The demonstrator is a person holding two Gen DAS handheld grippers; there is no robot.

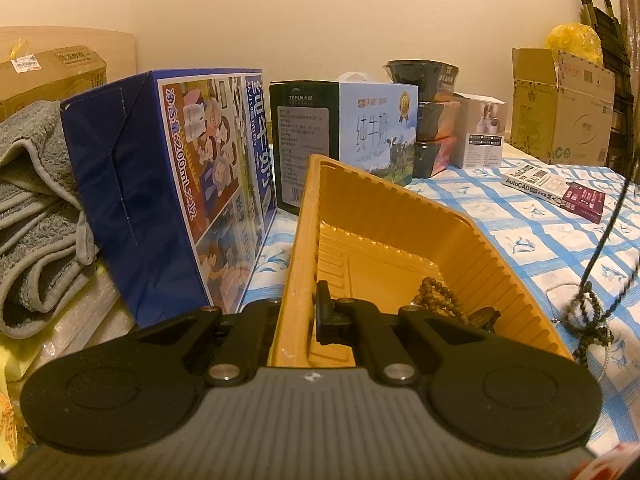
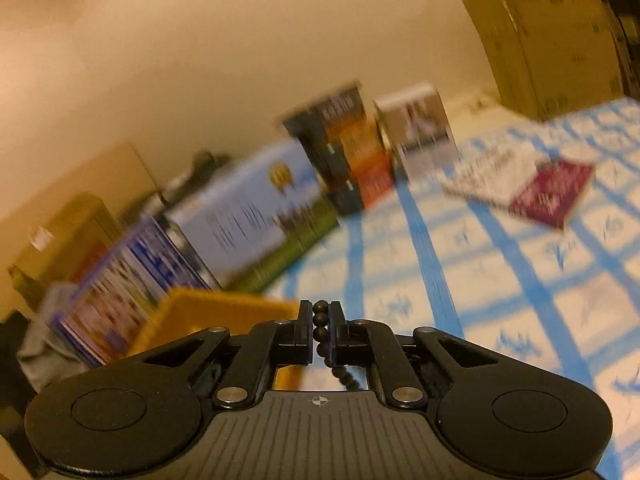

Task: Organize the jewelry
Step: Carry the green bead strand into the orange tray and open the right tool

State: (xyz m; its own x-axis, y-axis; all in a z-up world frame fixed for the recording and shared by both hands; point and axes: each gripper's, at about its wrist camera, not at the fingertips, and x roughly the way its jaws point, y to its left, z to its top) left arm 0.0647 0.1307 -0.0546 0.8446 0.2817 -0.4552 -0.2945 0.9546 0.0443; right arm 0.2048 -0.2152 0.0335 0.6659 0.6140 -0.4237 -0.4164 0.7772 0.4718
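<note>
The tray (image 1: 384, 248) sits straight ahead of the left tool (image 1: 298, 320) — milk cartons (image 1: 168, 200) to its left, a book (image 1: 556, 192) off right, boxes (image 1: 560, 120) behind.

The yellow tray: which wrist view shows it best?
The left wrist view: the yellow tray fills the centre, sharp, its ribbed walls and beads inside visible. The right wrist view shows only a blurred corner of it.

Probably home bedroom, towel (image 1: 36, 208), milk cartons (image 1: 168, 200)
</note>
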